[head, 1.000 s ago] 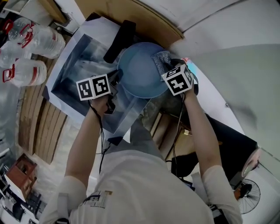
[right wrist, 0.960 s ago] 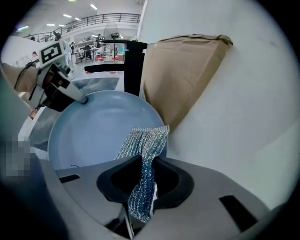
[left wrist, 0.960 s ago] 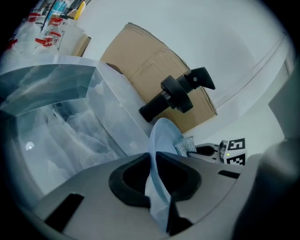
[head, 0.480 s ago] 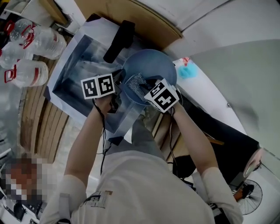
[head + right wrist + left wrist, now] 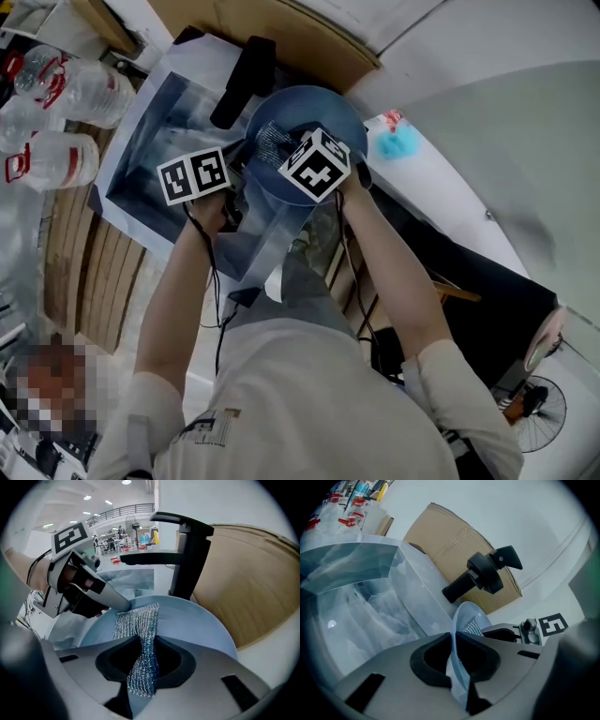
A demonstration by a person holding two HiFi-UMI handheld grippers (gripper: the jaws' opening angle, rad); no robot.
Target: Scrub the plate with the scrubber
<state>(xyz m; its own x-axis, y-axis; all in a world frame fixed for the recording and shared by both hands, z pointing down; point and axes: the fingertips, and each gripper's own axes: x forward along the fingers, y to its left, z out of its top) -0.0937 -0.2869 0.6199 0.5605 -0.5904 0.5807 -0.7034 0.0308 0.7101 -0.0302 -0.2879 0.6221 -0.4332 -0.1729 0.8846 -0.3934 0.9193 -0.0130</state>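
A pale blue plate [image 5: 330, 111] is held tilted over the sink, beside the black faucet. My left gripper [image 5: 244, 167] is shut on the plate's left rim; in the left gripper view the rim [image 5: 458, 667] runs edge-on between the pads. My right gripper [image 5: 287, 150] is over the plate's face, shut on a silvery mesh scrubber [image 5: 138, 620]. The scrubber's free end lies flat against the plate [image 5: 201, 623], close to the left gripper's tip [image 5: 115, 603]. From the left gripper view the scrubber [image 5: 472, 626] shows behind the plate rim.
The sink [image 5: 150, 164] holds water or clear plastic film. A black faucet [image 5: 240, 82] stands at its far side, with a cardboard sheet [image 5: 309, 42] behind. Water bottles [image 5: 66, 94] sit at the left. A blue object [image 5: 399, 145] lies on the white counter at the right.
My right gripper has carried the scrubber from the plate's right edge leftward across its face. The plate and left gripper shifted slightly up and left.
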